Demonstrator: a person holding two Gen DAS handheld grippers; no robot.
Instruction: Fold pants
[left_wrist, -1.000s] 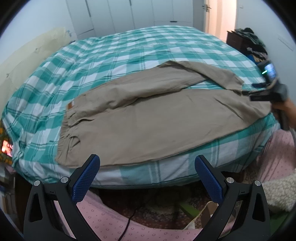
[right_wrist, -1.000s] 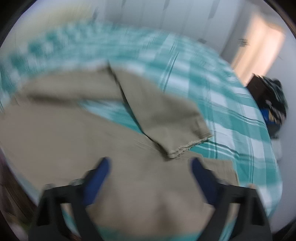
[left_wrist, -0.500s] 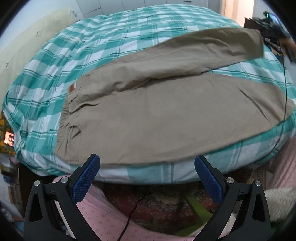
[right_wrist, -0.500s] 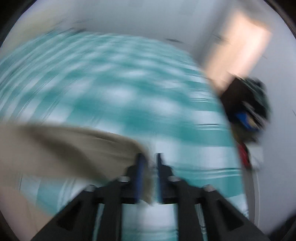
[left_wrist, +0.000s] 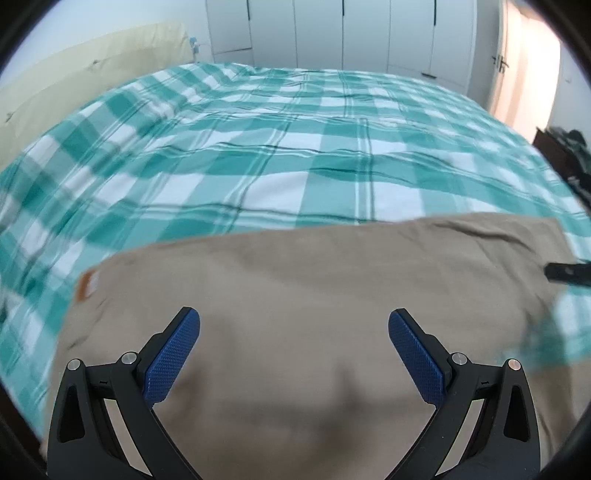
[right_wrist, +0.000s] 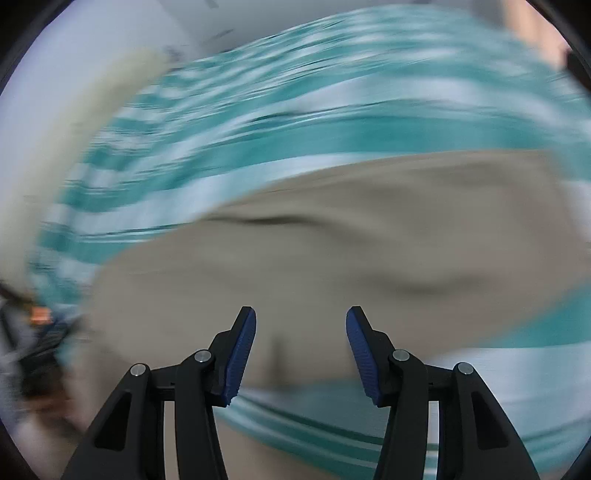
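Beige pants lie flat on a bed with a teal and white checked cover. An orange label marks the waist end at the left. My left gripper is wide open and empty, low over the middle of the pants. My right gripper is open and empty over the pants; its view is blurred by motion. A dark tip of the right gripper shows at the right edge of the left wrist view, by the leg end.
A cream headboard runs along the left of the bed. White wardrobe doors stand behind it. A door and a dark heap of clothes are at the right.
The right gripper let go of the pant leg and opened. The leg now lies over the other one. The left gripper moved forward over the pants.
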